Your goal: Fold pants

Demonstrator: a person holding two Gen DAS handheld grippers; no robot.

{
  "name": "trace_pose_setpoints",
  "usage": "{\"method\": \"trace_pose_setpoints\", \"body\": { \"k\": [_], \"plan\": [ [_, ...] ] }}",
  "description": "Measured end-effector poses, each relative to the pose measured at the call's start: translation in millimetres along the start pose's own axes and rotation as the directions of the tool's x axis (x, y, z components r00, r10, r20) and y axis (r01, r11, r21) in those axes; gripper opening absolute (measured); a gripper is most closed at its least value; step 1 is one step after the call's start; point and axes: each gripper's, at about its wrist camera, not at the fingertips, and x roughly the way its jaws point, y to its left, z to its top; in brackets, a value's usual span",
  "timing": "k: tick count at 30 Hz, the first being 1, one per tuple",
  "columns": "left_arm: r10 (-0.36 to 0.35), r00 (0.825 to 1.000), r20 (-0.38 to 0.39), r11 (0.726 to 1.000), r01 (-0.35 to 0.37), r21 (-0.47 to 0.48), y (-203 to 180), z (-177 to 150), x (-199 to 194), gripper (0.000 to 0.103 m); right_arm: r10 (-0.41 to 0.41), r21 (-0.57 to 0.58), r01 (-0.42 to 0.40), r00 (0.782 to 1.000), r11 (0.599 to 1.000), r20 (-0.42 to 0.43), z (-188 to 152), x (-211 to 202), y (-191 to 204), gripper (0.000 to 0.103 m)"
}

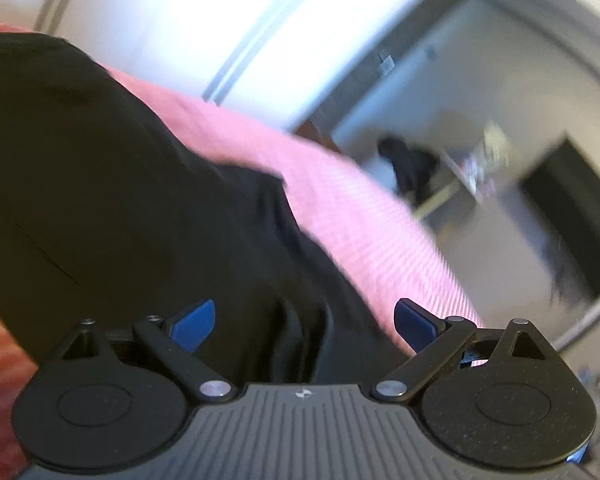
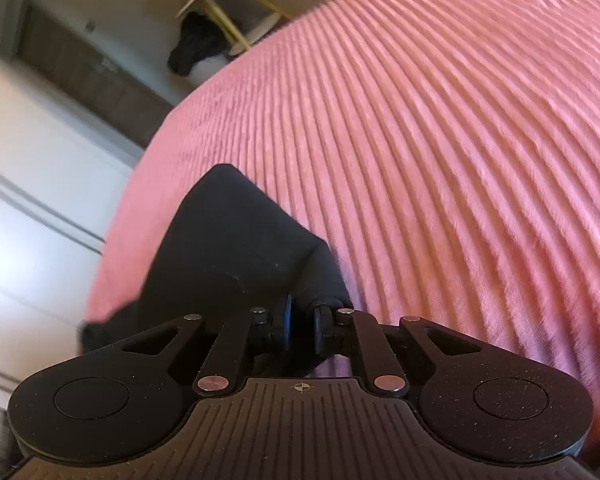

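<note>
The black pants (image 1: 112,184) lie on a pink ribbed bedspread (image 1: 352,216) and fill the left and centre of the left wrist view. My left gripper (image 1: 304,320) is open, its blue pads spread wide over a bunched fold of the pants. In the right wrist view my right gripper (image 2: 302,324) is shut on an edge of the black pants (image 2: 228,248), which stretch forward and left from the fingers over the bedspread (image 2: 440,140).
White closet doors (image 1: 188,12) stand beyond the bed. A small yellow-legged table (image 2: 224,4) with dark cloth hanging from it stands past the bed's far edge. A dark screen (image 1: 572,220) is at the right.
</note>
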Motion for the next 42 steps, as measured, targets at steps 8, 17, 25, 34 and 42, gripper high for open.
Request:
{"method": "trace_pose_setpoints", "body": {
  "k": [8, 17, 25, 34, 42],
  "plan": [
    [0.139, 0.973, 0.186, 0.969, -0.095, -0.227, 120, 60, -80, 0.097, 0.085, -0.302, -0.127, 0.985, 0.945, -0.151, -17, -37, 42, 0.053],
    [0.143, 0.977, 0.155, 0.929, -0.079, -0.361, 185, 67, -80, 0.097, 0.121, -0.696, -0.258, 0.963, 0.67, -0.241, -89, -2, 155, 0.05],
    [0.135, 0.98, 0.144, 0.924, -0.072, -0.375, 203, 79, -65, 0.097, 0.018, -0.865, -0.177, 0.982, 0.469, -0.191, -169, 53, 232, 0.086],
    [0.138, 0.983, 0.125, 0.931, -0.085, -0.356, 223, 96, -49, 0.094, -0.026, -0.908, -0.109, 0.991, 0.405, -0.131, -178, 77, 256, 0.013],
    [0.17, 0.979, 0.109, 0.937, -0.127, -0.325, 227, 103, -40, 0.093, 0.111, -0.825, -0.283, 0.958, 0.489, -0.263, -170, 71, 275, 0.035]
  ]
}}
